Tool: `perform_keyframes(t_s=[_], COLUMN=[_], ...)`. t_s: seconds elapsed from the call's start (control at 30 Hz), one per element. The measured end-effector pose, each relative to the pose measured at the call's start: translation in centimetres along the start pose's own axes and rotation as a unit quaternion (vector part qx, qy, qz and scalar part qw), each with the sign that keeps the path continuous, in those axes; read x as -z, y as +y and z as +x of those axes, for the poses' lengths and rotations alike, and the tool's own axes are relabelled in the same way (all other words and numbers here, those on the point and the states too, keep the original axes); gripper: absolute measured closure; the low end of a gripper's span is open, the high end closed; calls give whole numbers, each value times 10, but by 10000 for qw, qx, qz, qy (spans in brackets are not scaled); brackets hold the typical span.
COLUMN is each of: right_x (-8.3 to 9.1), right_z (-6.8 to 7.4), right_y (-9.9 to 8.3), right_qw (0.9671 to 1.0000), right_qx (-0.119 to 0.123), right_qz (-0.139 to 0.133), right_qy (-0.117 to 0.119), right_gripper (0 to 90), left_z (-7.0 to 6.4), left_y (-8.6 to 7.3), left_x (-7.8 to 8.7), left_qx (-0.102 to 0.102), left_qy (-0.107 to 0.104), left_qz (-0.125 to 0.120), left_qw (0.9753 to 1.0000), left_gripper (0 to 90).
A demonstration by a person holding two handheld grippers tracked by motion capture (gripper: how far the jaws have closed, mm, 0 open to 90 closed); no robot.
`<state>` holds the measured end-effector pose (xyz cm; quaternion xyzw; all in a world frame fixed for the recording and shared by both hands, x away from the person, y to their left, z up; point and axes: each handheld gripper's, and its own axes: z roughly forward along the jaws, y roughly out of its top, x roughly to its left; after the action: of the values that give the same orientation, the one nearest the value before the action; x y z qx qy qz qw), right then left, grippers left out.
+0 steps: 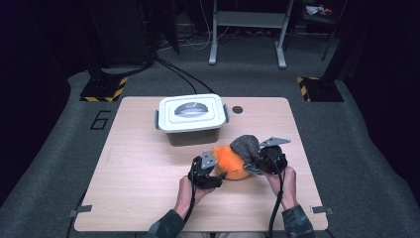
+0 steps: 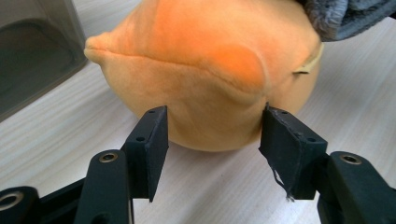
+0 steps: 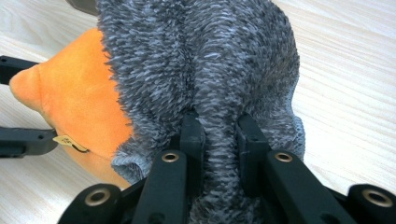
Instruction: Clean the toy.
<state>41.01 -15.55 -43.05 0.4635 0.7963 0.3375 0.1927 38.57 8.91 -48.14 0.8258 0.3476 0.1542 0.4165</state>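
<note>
On pale wooden table [image 1: 138, 163], amid grey carpet and dark room: lidded white box [image 1: 192, 115] at far middle, orange plush toy [image 1: 232, 163] near front edge. Left gripper [image 2: 212, 135] spread wide around orange body, touch uncertain. Right gripper [image 3: 217, 135] pinched narrow on grey fuzzy cloth [image 3: 205, 60] draped over toy. Toy's far side hidden under cloth; box contents unseen.

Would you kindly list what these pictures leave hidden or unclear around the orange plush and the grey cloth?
- Box contents: high view, lid shut.
- Orange plush top: left gripper view, cut by the edge and covered by the grey cloth.
- Right gripper jaw tips: right gripper view, buried in cloth pile.
- Plush tag: too small to read.
</note>
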Motion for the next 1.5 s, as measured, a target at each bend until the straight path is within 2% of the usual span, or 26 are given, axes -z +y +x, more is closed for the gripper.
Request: perform_keyframes(t_s=[0.07, 0.17, 0.23, 0.33, 0.43, 0.5, 0.57, 0.6, 0.63, 0.73, 0.9, 1.03, 1.2, 1.33, 1.4, 1.5], right_x=[0, 0, 0, 0, 3, 6, 10, 13, 17, 26, 36, 36, 17, 12, 12, 12], right_z=[0, 1, 1, 2, 1, -1, -1, -2, 0, 3, 20, 34, 42, 39, 37, 33], right_y=[0, 0, 1, 0, -1, -1, -1, -1, -1, 1, 6, 8, 6, 5, 6, 5], right_qw=[10000, 10000, 10000, 10000, 9999, 9999, 9998, 9998, 9996, 9992, 9982, 9973, 9971, 9978, 9975, 9979], right_qx=[-6, -30, -24, 0, -44, -22, -47, 20, -57, 85, 299, 491, 687, 570, 622, 561], right_qz=[2, 1, -9, 1, -58, -114, -188, -210, -277, -381, -493, -473, -294, -298, -300, -288], right_qy=[-6, -18, -10, -40, -77, -46, -51, -52, -33, -11, 148, 260, 153, 132, 142, 119], right_gripper=[763, 763, 763, 763, 763, 763, 763, 763, 763, 763, 762, 762, 763, 763, 763, 763], left_z=[-2, -6, -8, -9, -6, -5, -3, -3, -3, -2, 0, 1, 6, 8, 9, 10], left_y=[-1, -2, -2, 0, 2, 4, 8, 10, 11, 15, 19, 21, 18, 16, 16, 15], left_x=[1, -3, -8, -11, -12, -12, -11, -10, -9, -6, 0, 2, -1, -3, -3, -3], left_qx=[-59, -222, -258, -288, -211, -136, -85, -56, -1, 153, 414, 595, 730, 872, 905, 880], left_qy=[10, 49, 86, 143, 33, 23, -89, -126, -190, -390, -639, -810, -812, -832, -832, -837], left_qz=[-25, 68, 101, 27, 12, 25, 18, 0, 8, 9, -65, -103, -54, -88, -89, -93], left_qw=[10000, 9997, 9996, 9995, 9998, 9999, 9999, 9999, 9998, 9991, 9971, 9949, 9940, 9927, 9924, 9926], left_gripper=[406, 409, 440, 568, 734, 781, 808, 814, 816, 820, 823, 823, 821, 817, 815, 813])
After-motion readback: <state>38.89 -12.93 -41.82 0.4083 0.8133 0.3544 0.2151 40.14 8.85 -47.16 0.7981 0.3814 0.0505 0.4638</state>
